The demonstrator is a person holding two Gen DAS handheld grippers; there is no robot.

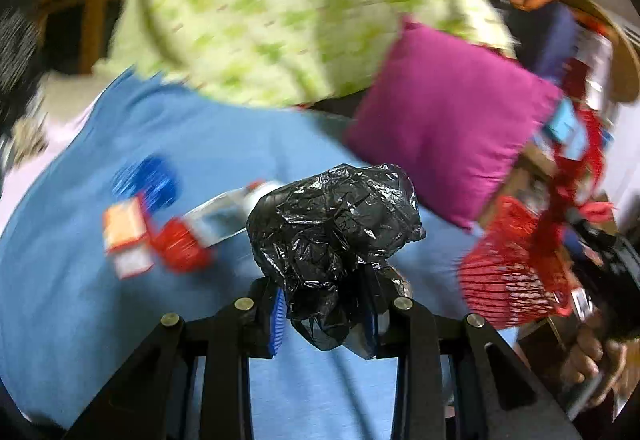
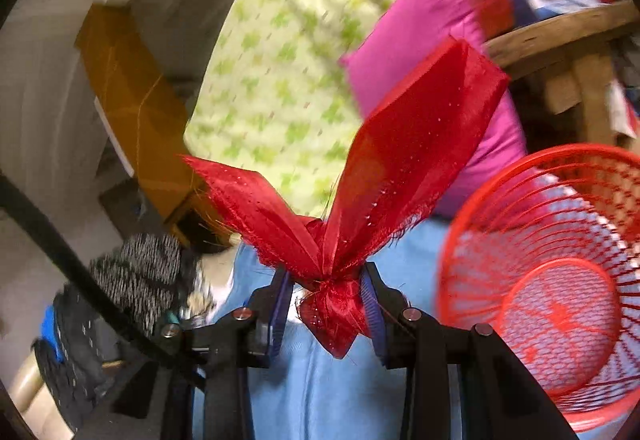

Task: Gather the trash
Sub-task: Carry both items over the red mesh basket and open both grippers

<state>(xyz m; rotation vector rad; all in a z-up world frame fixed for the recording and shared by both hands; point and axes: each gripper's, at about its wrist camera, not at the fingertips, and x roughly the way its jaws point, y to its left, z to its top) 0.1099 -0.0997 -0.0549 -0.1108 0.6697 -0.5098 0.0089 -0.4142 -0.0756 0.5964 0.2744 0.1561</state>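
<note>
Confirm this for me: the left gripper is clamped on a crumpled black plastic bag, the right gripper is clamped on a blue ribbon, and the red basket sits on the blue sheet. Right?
Not quite. The ribbon in the right gripper is red, as the right wrist view shows. The left gripper does clamp the black plastic bag, and the red basket sits on the blue sheet.

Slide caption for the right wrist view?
Right tool shut on a red ribbon, red mesh basket alongside on blue sheet.

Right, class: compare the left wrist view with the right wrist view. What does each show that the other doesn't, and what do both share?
Only the left wrist view: the left claw shut on a crumpled black plastic bag, and small boxes lying on the blue sheet.

Only the right wrist view: the right claw shut on a red ribbon.

Both: the magenta cushion, green-patterned pillow and red mesh basket.
</note>
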